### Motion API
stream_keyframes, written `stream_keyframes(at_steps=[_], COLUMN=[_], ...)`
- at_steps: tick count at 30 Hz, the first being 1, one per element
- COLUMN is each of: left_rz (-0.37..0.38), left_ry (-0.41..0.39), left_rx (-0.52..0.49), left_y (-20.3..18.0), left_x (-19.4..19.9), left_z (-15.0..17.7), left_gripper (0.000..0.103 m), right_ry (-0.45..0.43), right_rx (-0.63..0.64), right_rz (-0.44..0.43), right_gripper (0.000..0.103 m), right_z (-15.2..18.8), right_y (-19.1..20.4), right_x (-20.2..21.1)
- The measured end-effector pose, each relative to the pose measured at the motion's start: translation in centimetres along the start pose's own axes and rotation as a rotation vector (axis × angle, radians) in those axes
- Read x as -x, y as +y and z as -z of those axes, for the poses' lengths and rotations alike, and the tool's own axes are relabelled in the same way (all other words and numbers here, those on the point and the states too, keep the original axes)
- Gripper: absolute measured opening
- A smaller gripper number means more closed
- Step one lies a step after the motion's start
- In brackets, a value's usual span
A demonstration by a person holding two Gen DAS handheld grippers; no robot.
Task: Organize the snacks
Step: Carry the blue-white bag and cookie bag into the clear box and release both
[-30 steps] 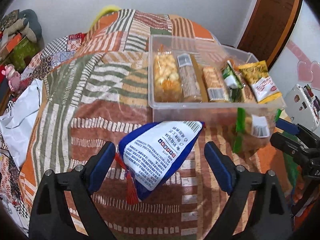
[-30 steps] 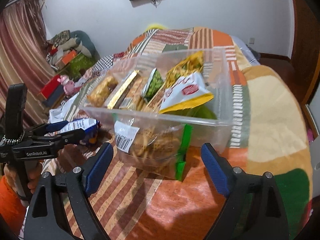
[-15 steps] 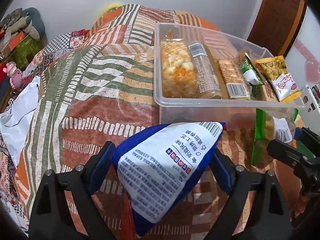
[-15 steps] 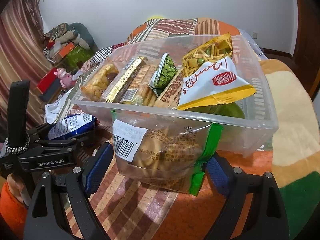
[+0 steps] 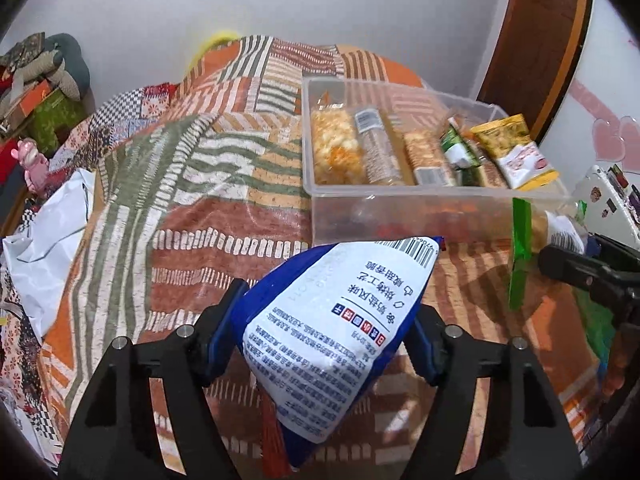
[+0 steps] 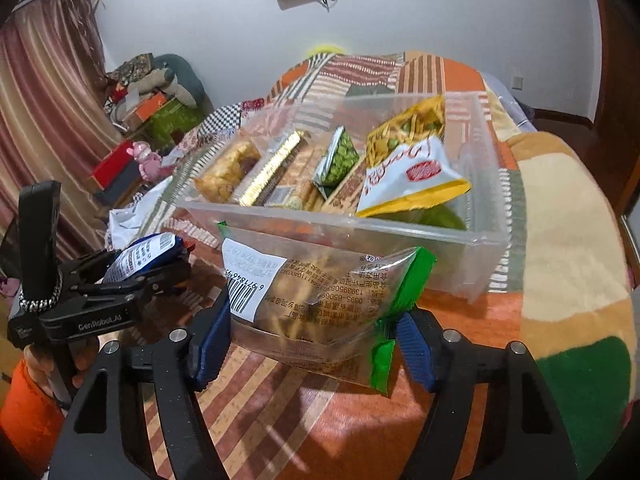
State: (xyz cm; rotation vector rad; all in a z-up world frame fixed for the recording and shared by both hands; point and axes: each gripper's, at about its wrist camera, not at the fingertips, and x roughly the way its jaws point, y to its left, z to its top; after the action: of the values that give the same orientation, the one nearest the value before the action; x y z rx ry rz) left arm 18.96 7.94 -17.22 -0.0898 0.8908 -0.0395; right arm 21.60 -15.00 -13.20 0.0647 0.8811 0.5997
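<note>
My left gripper (image 5: 320, 332) is shut on a blue and white snack bag (image 5: 340, 332) and holds it above the patterned bedspread, in front of the clear plastic bin (image 5: 400, 216). The left gripper also shows in the right wrist view (image 6: 160, 264) with the blue bag (image 6: 140, 256). My right gripper (image 6: 312, 332) is shut on a clear biscuit bag with green edges (image 6: 316, 300), held just in front of the bin's near wall (image 6: 360, 240). The biscuit bag also shows in the left wrist view (image 5: 536, 240). The bin holds several snack packs in a row.
The striped patchwork bedspread (image 5: 180, 208) covers the bed. A white plastic bag (image 5: 44, 240) lies at the bed's left edge. Boxes and soft toys (image 6: 152, 92) are stacked by the far wall at left. A wooden door (image 5: 532, 40) is at right.
Both grippers have closed on their bags and lifted them. The blue bag and the biscuit bag now sit between the fingers, higher relative to the bin.
</note>
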Motion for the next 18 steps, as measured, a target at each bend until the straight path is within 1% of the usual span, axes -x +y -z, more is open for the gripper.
stream_keyframes(at_steps=[5, 9, 15, 18], left_rz=[0.022, 0.04, 0.059, 0.065], left_ry=[-0.045, -0.095, -0.181, -0.211], left_rx=[-0.002, -0.012, -0.029, -0.041], left_y=[-0.7, -1.7, -3.3, -4.1], left_x=[2.5, 4.4, 6.7, 7.3], left_z=[-1.0, -2.1, -4.6, -5.8], left_gripper=[0.071, 0.071, 0.071, 0.071], right_ry=[-0.046, -0.103, -0.191, -0.231], right_rx=[0.007, 0.014, 0.019, 0.018], right_rz=[-0.01, -0.018, -0.01, -0.003], right_gripper=[0.07, 0.07, 0.07, 0.07], right_z=[-0.5, -1.3, -2.9, -4.0], right_y=[0.4, 0.7, 0.7, 0.5], right_x=[1.9, 3.5, 5.5, 6.1])
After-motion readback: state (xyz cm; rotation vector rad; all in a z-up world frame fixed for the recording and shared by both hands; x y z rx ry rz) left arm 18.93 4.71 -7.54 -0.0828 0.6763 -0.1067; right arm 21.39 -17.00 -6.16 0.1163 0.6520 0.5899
